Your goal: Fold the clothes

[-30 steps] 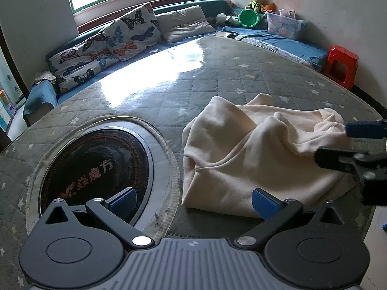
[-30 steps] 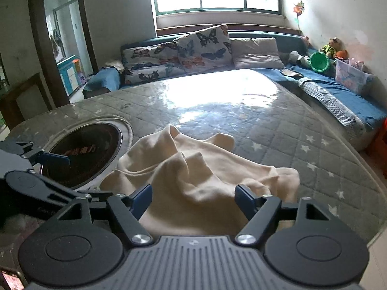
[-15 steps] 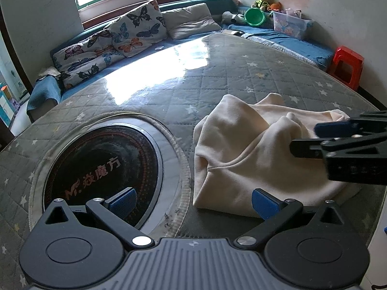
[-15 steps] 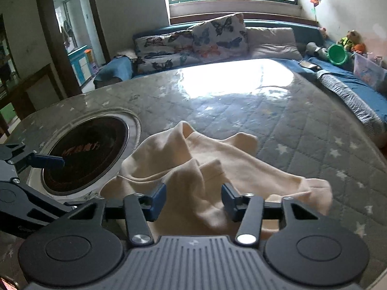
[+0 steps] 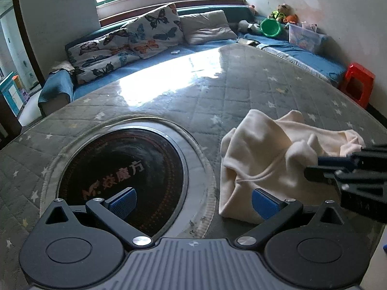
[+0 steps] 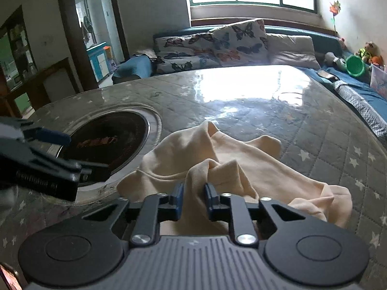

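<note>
The right gripper (image 6: 193,200) has just been closing on a fold of the cream garment (image 6: 241,169), and the cloth between its blue pads cannot be seen. In the left wrist view, this gripper is cut off by the right edge and covers the garment's near right part. The left gripper (image 6: 65,154) is cut off by the left edge in the right wrist view. The far toys (image 5: 285,14) are too small to tell apart. The red stool (image 5: 358,83) is partly cut off.
</note>
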The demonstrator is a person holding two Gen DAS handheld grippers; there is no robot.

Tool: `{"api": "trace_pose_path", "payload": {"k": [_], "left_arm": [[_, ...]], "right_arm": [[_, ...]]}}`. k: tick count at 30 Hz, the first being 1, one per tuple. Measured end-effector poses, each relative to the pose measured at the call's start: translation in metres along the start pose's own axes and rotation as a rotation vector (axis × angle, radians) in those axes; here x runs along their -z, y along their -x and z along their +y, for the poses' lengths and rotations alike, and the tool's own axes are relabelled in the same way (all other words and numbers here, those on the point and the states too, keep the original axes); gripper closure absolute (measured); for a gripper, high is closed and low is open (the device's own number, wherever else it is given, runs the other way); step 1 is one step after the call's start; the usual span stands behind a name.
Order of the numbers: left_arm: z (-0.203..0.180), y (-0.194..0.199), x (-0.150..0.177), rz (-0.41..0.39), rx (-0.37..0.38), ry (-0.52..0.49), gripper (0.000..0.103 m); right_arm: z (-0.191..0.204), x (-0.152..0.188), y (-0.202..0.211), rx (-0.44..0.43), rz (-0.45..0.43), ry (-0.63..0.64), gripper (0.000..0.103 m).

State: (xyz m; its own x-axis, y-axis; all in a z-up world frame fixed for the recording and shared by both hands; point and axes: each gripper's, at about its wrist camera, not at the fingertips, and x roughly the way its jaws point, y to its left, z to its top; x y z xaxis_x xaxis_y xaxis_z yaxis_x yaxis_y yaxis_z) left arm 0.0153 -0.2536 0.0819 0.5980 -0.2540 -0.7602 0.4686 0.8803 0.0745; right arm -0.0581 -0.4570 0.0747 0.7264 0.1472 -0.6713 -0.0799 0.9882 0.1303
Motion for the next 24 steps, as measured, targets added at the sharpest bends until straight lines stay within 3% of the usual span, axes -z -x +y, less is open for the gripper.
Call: {"api": "trace_pose_path", "payload": {"k": [7, 24], "left_arm": [[-0.004, 0.011, -0.004, -0.038, 0.024, -0.001, 0.000], [-0.051, 0.006, -0.002, -0.033, 0.165, -0.099, 0.001]], "right_arm": [[0.022, 0.018, 0.016, -0.032, -0.020, 0.076, 0.100], [0.082, 0.059, 0.025, -0.134, 0.009, 0.247, 0.100]]}}
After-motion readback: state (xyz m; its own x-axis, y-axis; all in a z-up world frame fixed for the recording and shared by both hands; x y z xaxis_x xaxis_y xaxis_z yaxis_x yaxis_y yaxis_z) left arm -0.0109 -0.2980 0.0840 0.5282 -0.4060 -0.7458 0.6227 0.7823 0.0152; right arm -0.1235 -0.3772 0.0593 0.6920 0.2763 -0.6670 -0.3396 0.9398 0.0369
